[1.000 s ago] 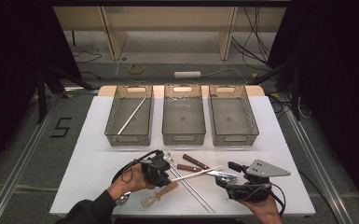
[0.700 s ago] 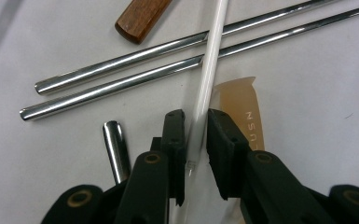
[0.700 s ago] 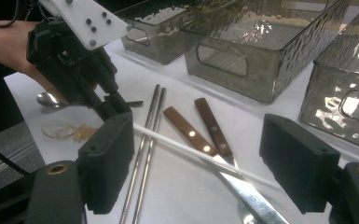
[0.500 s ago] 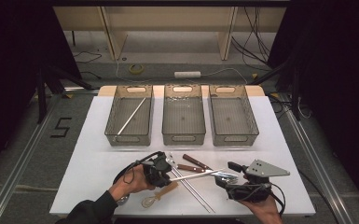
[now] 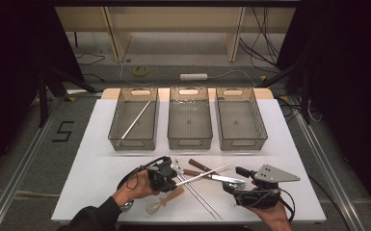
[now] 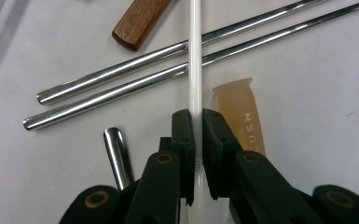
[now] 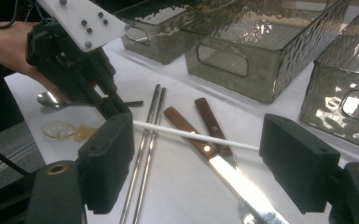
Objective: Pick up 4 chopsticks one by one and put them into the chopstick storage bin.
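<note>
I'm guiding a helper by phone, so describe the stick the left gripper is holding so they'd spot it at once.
Start at the white table, near edge, below the three grey bins. In the cutlery pile there, the left gripper pinches a thin white stick that crosses over two steel chopsticks. It is the only plain white rod; its neighbours are shiny metal or wooden-handled.

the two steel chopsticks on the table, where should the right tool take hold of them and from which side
Probably near the end closest to the person. The steel chopsticks lie flat, side by side, and the white stick held by the left tool crosses their far part. The right tool, jaws open, could come straight down from above, closing across both thin rods.
</note>
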`<state>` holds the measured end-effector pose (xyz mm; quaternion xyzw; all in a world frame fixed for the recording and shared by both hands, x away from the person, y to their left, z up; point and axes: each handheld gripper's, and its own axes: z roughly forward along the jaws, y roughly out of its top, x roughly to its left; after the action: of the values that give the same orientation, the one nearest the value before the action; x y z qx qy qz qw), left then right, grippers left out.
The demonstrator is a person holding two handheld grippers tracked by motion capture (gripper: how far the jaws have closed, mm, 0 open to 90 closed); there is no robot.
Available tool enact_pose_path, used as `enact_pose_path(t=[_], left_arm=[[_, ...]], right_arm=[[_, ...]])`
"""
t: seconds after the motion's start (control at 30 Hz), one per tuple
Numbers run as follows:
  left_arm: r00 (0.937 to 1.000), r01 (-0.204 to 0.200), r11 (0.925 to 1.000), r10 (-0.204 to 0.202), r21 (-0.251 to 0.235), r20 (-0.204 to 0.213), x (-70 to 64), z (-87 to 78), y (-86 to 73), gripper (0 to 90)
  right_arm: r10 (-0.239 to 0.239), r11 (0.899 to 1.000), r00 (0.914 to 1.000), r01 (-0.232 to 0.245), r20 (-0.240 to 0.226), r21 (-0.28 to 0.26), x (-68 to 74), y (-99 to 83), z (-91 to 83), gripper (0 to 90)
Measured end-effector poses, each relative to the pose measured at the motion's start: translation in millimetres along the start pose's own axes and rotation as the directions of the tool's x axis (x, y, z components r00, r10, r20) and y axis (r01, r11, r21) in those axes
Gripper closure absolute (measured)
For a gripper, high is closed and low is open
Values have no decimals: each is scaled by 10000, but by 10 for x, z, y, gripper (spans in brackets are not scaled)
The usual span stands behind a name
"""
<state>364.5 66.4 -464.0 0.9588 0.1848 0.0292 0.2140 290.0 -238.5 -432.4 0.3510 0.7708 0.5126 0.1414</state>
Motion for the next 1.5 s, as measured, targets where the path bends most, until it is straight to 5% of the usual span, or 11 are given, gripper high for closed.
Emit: enact_pose_path(t=[0.5,0.87,1.23,1.5], left_arm=[[9998,209,9942,-210,-1056,3,43,-288,31,832],[9974,557,9862,-621,-1558,-363,129,-458,10,832],[9913,991,9709,-1153,-2180,-632,269,-657,-45,832],[9784,1544,9498,-1853,-2720,-917,431,-822,-130,832]], right_arm=[[0,10000,10000,0,-13,8,0,0,1,273],[-10,10000,10000,10,-45,47,2,-1,9,273],[-16,9999,9999,17,-105,110,5,-2,16,274],[-8,9999,10000,9,-95,152,5,-6,21,274]])
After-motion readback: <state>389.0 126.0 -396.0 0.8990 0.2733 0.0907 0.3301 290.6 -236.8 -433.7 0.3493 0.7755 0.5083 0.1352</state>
